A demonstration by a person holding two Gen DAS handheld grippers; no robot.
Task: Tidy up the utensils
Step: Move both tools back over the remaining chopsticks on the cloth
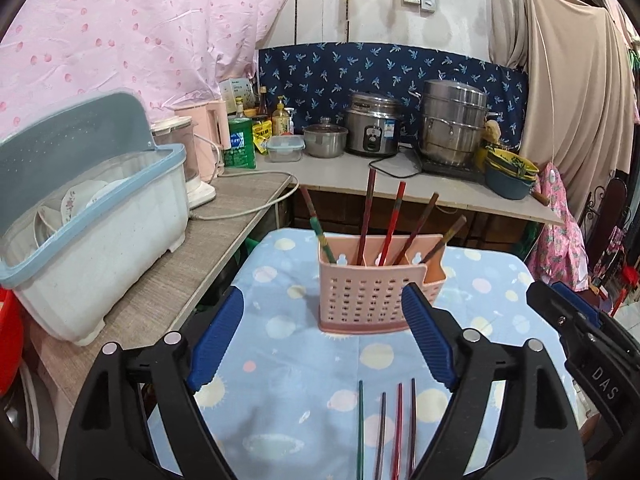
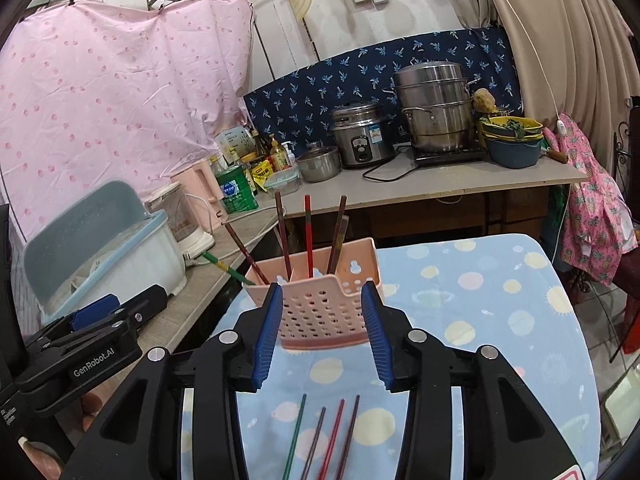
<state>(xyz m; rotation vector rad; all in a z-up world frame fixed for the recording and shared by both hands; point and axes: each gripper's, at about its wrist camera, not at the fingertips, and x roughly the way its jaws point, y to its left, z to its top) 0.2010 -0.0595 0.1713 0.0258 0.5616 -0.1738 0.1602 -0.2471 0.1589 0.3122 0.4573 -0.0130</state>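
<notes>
- Pink perforated holder (image 1: 374, 298), upright at mid-table on the blue spotted cloth (image 1: 280, 400); five chopsticks (image 1: 390, 224) leaning inside
- Four loose chopsticks (image 2: 320, 436) flat on the cloth, near side of holder
- Left gripper (image 1: 324, 340): jaws spread wide, nothing between the pads; near and left of holder
- Right gripper (image 2: 320, 332): jaws parted, empty; short of the holder, apart from it
- Dish-drainer bin (image 1: 100, 236) on left counter; rice cooker (image 1: 372, 124) and steamer pot (image 1: 452, 120) on far counter
</notes>
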